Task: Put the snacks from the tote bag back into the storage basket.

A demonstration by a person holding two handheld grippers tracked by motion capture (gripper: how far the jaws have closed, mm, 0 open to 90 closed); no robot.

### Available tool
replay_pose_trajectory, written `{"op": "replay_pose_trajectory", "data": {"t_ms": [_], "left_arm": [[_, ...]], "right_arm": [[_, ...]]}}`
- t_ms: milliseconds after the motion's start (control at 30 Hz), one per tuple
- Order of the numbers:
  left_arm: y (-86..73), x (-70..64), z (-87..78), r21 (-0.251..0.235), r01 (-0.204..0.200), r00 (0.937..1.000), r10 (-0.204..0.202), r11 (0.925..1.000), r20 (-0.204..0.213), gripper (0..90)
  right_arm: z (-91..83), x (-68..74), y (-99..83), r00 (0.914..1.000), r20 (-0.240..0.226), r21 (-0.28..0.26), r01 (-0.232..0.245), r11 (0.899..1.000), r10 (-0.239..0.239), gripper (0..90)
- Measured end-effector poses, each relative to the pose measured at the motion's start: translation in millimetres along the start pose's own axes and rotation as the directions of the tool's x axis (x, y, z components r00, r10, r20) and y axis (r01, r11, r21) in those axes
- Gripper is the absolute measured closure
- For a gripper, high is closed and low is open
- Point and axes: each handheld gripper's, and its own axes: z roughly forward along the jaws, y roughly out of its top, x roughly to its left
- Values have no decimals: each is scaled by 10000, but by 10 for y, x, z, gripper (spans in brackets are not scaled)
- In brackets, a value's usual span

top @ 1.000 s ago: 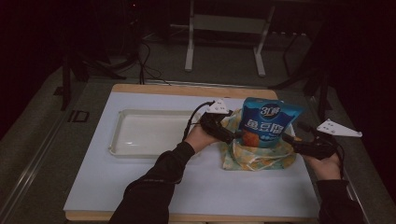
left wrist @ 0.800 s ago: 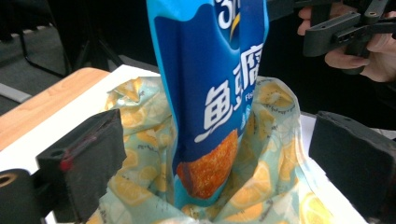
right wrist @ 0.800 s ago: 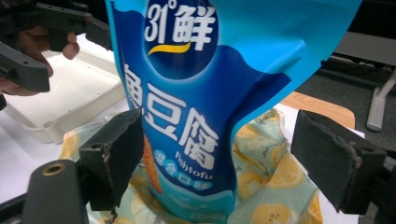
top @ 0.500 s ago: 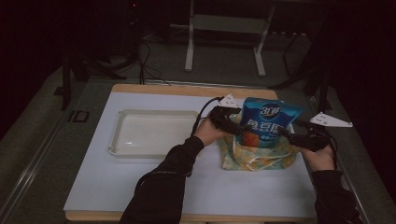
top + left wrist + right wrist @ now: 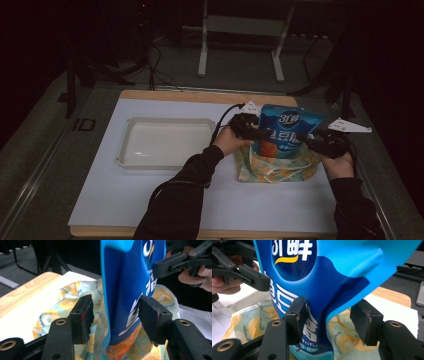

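Both grippers shifted forward with the blue snack pouch [image 5: 287, 131] | left gripper [image 5: 115, 316], right gripper [image 5: 328, 318]: jaws apart, flanking pouch standing in lemon-print bag [image 5: 276, 167] | risk: unclamped pouch tips over.

Your high view looks forward and down over the table [image 5: 150, 200], while both gripper views sit close at the blue pouch [image 5: 130, 290], facing it from nine and three o'clock.
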Motion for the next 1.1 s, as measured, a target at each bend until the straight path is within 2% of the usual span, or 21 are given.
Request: {"op": "replay_pose_trajectory", "data": {"t_ms": [67,133,367,400,467,567,700,967,1100], "left_arm": [[-9,-2,20,23,23,10000,-23,10000,16,489],[-9,-14,33,-12,-13,9999,14,10000,155,571],[2,-25,44,61,-119,9997,118,9999,202,671],[-1,-21,42,44,-116,9996,115,9999,249,707],[-7,-6,38,-5,62,9994,-62,10000,352,725],[3,-14,29,25,-17,9996,16,10000,297,763],[22,-24,20,164,-164,9997,161,9997,197,798],[38,-41,24,281,-443,9989,447,9986,-138,864],[60,-44,19,339,-450,9987,457,9984,-224,872]], "right_arm": [[17,2,2,10000,-39,30,-14,10000,14,501],[25,6,4,10000,-46,37,30,10000,-30,546],[54,35,18,9997,-236,137,59,9999,-56,691],[58,39,18,9997,-254,151,21,9999,-17,718],[62,37,9,9995,-327,107,-33,9999,37,761],[70,42,7,9994,-353,120,-13,9999,17,822],[80,69,31,9995,-262,291,162,9994,-155,843],[98,99,54,9998,-155,316,133,9994,-128,858],[106,98,70,9998,-132,354,139,9993,-134,862]]}}
